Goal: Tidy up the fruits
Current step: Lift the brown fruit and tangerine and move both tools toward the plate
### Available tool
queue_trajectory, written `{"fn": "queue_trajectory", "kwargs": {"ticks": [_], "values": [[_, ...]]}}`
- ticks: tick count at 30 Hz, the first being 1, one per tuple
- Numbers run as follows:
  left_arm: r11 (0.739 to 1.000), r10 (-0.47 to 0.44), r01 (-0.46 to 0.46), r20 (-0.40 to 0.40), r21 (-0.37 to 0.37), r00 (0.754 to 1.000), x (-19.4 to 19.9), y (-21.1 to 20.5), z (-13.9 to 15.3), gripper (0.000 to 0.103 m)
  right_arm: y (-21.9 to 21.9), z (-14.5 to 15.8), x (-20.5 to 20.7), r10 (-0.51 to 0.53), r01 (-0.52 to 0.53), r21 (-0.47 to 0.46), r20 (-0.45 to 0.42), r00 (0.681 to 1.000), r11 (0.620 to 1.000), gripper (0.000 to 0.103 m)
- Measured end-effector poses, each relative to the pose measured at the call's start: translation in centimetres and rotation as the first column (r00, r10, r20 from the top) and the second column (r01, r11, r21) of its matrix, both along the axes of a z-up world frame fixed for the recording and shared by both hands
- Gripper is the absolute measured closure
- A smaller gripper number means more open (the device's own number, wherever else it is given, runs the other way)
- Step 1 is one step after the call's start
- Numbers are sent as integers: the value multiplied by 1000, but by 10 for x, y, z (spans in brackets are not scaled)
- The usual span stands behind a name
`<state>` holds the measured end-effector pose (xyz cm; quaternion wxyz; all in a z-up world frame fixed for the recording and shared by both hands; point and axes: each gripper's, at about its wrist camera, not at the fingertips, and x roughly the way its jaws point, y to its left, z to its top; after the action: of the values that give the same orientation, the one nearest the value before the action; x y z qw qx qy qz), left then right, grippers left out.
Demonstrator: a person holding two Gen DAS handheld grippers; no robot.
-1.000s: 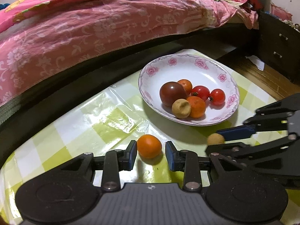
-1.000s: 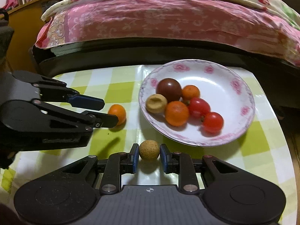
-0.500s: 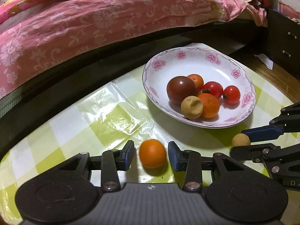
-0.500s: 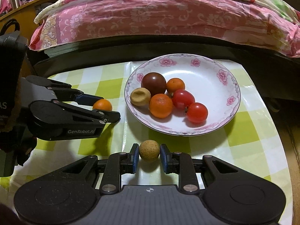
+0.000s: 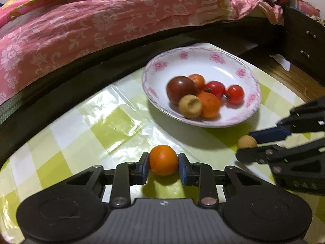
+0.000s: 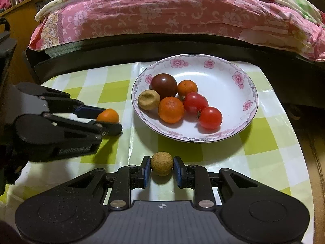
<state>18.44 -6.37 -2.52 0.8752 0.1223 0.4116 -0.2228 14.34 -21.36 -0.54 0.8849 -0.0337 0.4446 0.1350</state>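
My left gripper (image 5: 163, 165) is shut on a small orange (image 5: 163, 159), held just over the checked tablecloth; it also shows in the right wrist view (image 6: 108, 116). My right gripper (image 6: 161, 167) is shut on a round tan fruit (image 6: 161, 163), seen from the left wrist view too (image 5: 247, 141). A white floral plate (image 6: 233, 77) beyond both grippers holds a dark plum-coloured tomato (image 6: 163, 85), two oranges, two red tomatoes and a dented tan fruit (image 6: 148, 99).
The green-and-white checked tablecloth (image 6: 264, 148) covers a small table. A bed with a pink floral cover (image 6: 162, 16) runs along the far side. A dark drawer cabinet (image 5: 304, 46) stands at the right, wooden floor below it.
My left gripper has closed its pads onto the orange. The right gripper has kept its grip on the tan fruit and drawn back slightly from the plate.
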Motion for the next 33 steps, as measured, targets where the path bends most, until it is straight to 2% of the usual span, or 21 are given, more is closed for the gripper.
{"fn": "queue_trajectory", "kwargs": {"ticks": [5,11,33], "values": [[999,-27,28,-41,37,999,-24,-5,1,65,0,-1,-6,10,-10,-22,-11,1000,1000,83],[999,8,-4,-84,50,996,-43,-3,1,65,3,-3,-14,29,-29,-48,-5,1000,998,83],[1000,1,2,-81,29,997,-44,0,-1,64,11,-7,-17,44,-42,-92,19,999,995,81]]}}
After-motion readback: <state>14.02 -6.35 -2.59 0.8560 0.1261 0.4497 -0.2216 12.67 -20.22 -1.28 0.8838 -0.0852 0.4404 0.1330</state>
